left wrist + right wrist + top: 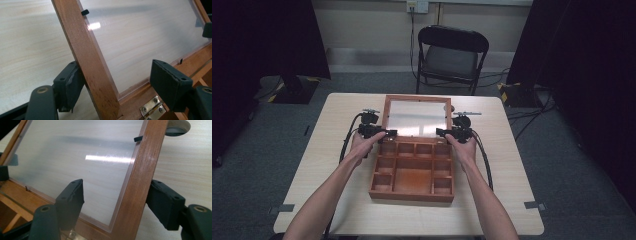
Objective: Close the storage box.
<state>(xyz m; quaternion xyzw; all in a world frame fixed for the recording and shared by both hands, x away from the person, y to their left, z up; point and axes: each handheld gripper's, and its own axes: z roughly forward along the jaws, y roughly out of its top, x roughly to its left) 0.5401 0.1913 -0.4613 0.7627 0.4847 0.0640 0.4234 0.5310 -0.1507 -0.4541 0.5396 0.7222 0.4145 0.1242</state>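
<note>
Dim, soft high view; sharp close-ups, white glare streaks on the clear pane (82, 170).

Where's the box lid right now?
In the high view the lid stands open at the far edge of the wooden box, mid-table, between the left gripper and right gripper.

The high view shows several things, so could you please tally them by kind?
hand-held gripper: 2, left and right
wooden box: 1
table: 1
folding chair: 1
Total: 5
</note>
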